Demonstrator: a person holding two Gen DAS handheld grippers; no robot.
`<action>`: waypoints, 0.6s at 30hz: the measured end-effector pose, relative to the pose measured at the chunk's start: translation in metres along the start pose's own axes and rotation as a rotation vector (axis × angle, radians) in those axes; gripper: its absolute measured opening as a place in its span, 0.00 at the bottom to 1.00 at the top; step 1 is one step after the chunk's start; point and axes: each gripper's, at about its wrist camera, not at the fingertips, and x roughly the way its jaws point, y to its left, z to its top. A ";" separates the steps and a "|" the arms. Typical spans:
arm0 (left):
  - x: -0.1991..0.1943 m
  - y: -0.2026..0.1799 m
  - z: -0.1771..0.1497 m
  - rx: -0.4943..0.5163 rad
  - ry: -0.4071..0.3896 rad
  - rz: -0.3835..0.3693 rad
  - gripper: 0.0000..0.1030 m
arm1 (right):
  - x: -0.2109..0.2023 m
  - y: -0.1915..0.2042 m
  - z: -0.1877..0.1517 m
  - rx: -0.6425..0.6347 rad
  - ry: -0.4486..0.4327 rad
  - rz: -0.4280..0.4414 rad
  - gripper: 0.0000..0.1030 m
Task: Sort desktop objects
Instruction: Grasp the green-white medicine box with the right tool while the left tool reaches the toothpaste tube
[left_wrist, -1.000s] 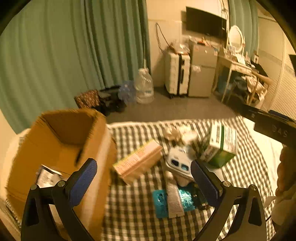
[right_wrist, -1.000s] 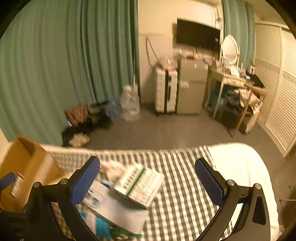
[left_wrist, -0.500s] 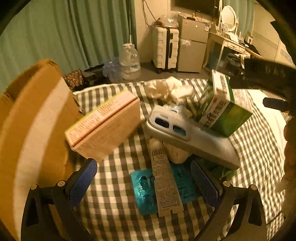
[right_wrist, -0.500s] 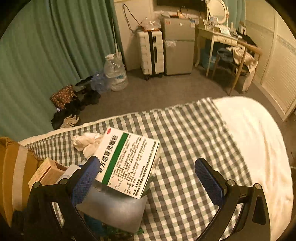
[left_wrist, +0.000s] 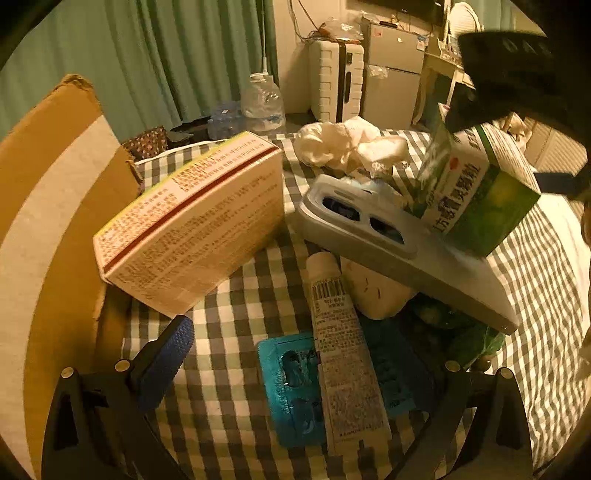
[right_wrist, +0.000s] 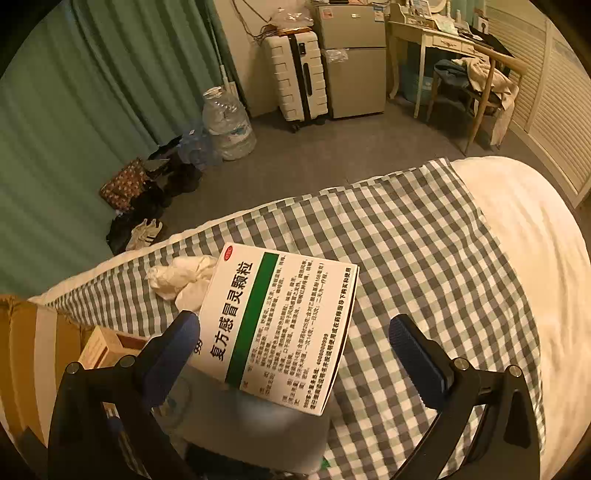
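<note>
Honestly, both tongs gape, holding nothing: the left gripper (left_wrist: 295, 354) straddles the tube (left_wrist: 345, 354), the right gripper (right_wrist: 295, 347) the green box (right_wrist: 284, 325). That box leans on the grey case (left_wrist: 399, 251); a nudge could topple the pile.

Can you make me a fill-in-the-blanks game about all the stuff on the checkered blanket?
1. The stripe down the white medicine box is ____.
2. The white tube lies on top of a ____ blister pack.
3. The white medicine box leans on the ____ case.
4. Both the left gripper and the right gripper are ____.

Missing words: green; blue; grey; open
</note>
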 end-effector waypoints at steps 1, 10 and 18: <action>0.001 -0.001 -0.001 0.002 -0.002 0.001 1.00 | 0.001 0.002 0.001 -0.007 -0.001 -0.006 1.00; 0.007 -0.006 -0.007 0.015 -0.005 0.000 1.00 | 0.005 0.019 0.002 -0.019 0.018 -0.079 1.00; 0.005 -0.002 -0.009 -0.006 -0.003 -0.095 0.51 | 0.046 0.002 -0.006 0.036 0.263 -0.026 0.79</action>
